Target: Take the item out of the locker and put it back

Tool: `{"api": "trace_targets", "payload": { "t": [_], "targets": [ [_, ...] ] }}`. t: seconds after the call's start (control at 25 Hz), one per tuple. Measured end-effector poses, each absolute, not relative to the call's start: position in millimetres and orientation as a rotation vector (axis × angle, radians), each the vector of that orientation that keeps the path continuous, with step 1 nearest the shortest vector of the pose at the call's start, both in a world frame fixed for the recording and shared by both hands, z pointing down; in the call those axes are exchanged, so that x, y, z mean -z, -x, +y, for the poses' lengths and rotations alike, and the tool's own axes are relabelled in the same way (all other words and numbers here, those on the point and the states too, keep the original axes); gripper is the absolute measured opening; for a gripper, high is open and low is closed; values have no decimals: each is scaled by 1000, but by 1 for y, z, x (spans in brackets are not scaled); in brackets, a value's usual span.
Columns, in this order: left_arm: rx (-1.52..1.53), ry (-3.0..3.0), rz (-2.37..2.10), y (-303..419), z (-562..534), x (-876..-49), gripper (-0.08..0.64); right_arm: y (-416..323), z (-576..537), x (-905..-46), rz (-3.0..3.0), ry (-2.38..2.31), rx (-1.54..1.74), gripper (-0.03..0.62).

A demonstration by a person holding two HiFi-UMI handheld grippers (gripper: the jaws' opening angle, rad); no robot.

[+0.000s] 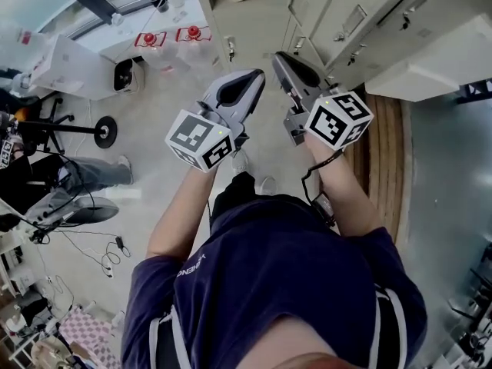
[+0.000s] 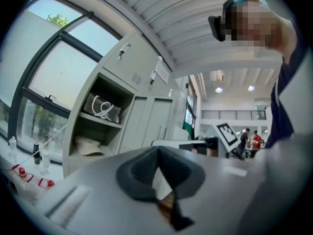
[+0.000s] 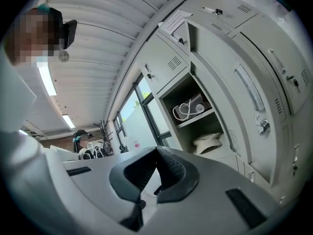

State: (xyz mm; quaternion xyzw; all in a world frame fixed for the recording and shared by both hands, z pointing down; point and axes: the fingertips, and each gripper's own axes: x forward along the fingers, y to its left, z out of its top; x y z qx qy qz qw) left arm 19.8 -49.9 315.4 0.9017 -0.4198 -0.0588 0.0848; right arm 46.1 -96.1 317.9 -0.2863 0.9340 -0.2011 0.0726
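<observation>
both tongs are empty: left gripper (image 2: 157,152) has pads pressed together w/ nothing between, right gripper (image 3: 156,153) likewise, clamped on air. the doorless locker bay (image 3: 183,94) is ahead, well apart from both tips. on its shelf (image 3: 195,119) sits a grey pouch w/ white cord (image 3: 188,107), and below it a pale cap-like item (image 3: 208,142). we can't tell which one the task means. for the reach we'd spread one gripper's pads before entering, come in level, clear the frame edge and grab the body, not the cord. writing: paper label (image 3: 173,18) up top is too small to read, and the shirt print (image 1: 192,266) is unreadable too.
</observation>
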Motion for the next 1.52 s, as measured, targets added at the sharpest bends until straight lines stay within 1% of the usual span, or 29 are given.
{"api": "trace_targets", "payload": {
  "t": [0.52,1.16,1.52],
  "targets": [
    [144,-2682,-1259,-45,10,-317,3,-76,-27,-320,2897,880,485,8],
    [97,-2686,-1181,-20,50,-321,3,-67,19,-329,2890,1004,478,8],
    [97,-2695,-1150,-24,50,-321,3,-66,22,-329,2885,1022,476,8]
  ]
}}
